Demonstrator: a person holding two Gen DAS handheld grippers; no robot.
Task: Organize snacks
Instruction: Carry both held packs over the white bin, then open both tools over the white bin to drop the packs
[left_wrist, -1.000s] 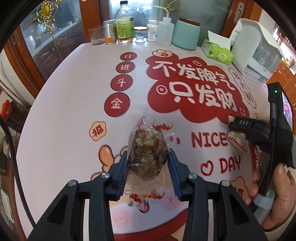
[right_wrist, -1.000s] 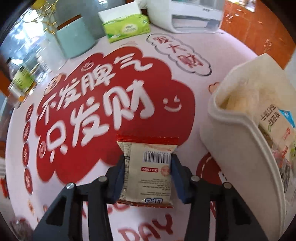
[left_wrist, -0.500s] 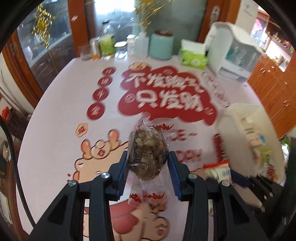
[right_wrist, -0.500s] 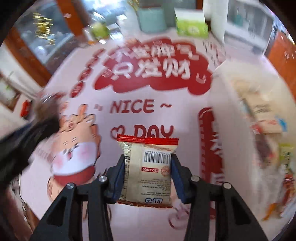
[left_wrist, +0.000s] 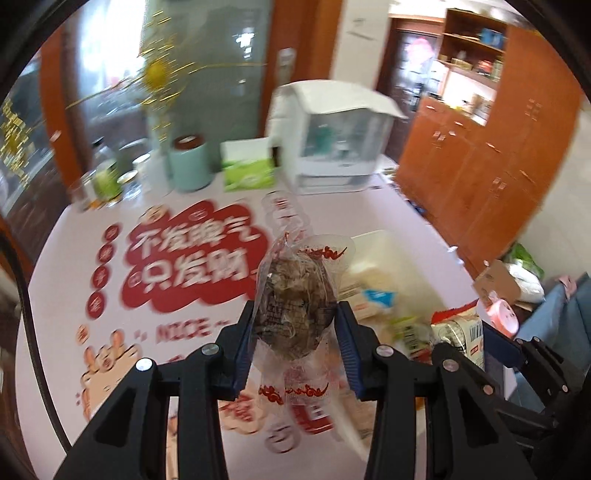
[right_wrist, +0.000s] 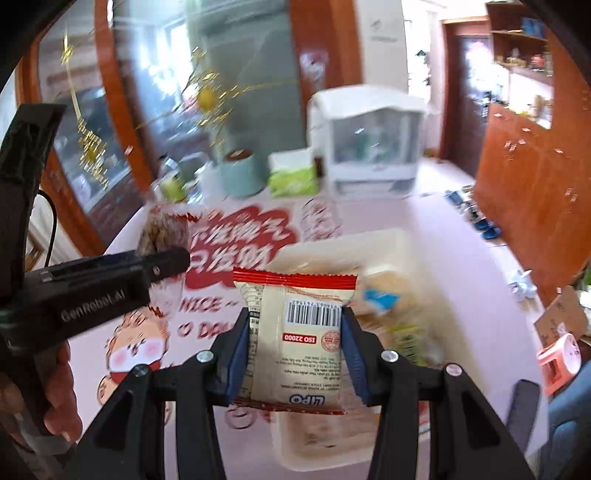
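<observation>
My left gripper (left_wrist: 295, 332) is shut on a clear-wrapped brown snack (left_wrist: 295, 314) with red print, held above the table just left of the white bin (left_wrist: 373, 243). My right gripper (right_wrist: 293, 339) is shut on a beige packet (right_wrist: 295, 339) with a red top edge and a barcode, raised over the white bin (right_wrist: 369, 243). Several snack packs lie inside the bin. In the right wrist view the left gripper (right_wrist: 162, 258) shows at the left with its brown snack (right_wrist: 164, 230). The right gripper's packet (left_wrist: 458, 328) shows at the right of the left wrist view.
The pink table cover (left_wrist: 184, 266) carries a red cloud print. At its far edge stand a mint canister (left_wrist: 188, 162), a green tissue box (left_wrist: 249, 171), a white appliance (left_wrist: 332, 140) and bottles. Wooden cabinets (left_wrist: 498, 166) line the right. A hand (right_wrist: 55, 391) holds the left tool.
Both grippers have risen and swung right with their snacks still gripped. The white bin now lies under and ahead of them, and more of the room shows.
</observation>
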